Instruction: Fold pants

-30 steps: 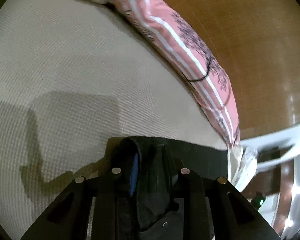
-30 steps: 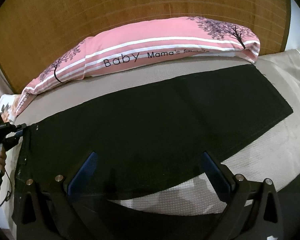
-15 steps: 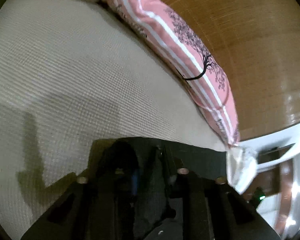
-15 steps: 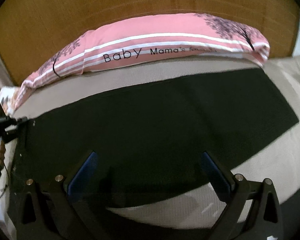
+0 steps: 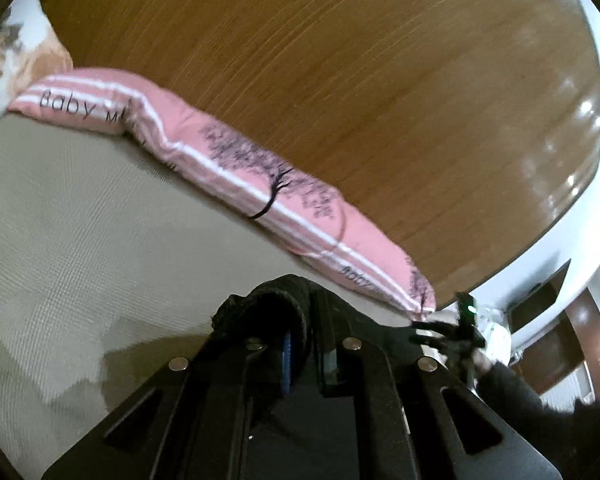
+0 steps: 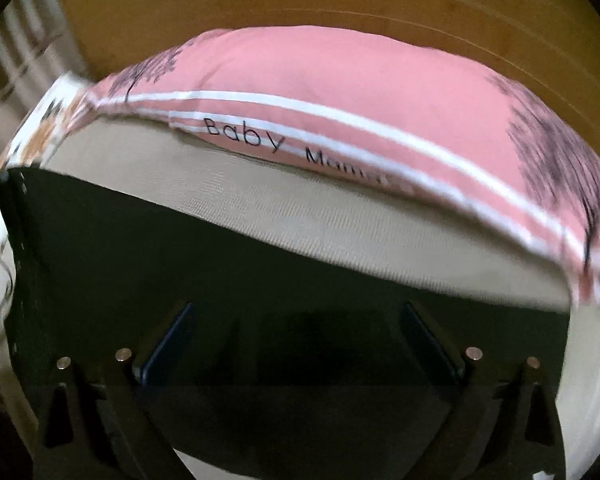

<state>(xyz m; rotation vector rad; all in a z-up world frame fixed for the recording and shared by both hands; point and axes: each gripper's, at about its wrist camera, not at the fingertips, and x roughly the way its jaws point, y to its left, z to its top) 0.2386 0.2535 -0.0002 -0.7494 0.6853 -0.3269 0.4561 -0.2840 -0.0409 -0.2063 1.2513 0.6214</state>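
The black pants (image 6: pixel 260 272) lie stretched across the beige bed cover (image 6: pixel 340 220), seen in the right wrist view. My left gripper (image 5: pixel 304 340) is shut on a bunched edge of the pants (image 5: pixel 268 300) and holds it lifted above the cover. My right gripper (image 6: pixel 296 344) is open, its jaws wide apart over the near edge of the pants, holding nothing. The right gripper also shows in the left wrist view (image 5: pixel 456 332) at the pants' far corner.
A long pink pillow (image 6: pixel 360 92) lettered "Baby Mama's" lies along the wooden headboard (image 5: pixel 340 80) behind the pants. A floral pillow (image 5: pixel 8 56) lies at the far end. White furniture (image 5: pixel 560 280) stands past the bed's edge.
My left gripper has risen and tilted up with the pants edge, so more headboard shows. My right gripper has moved closer to the pants and pillow, still open.
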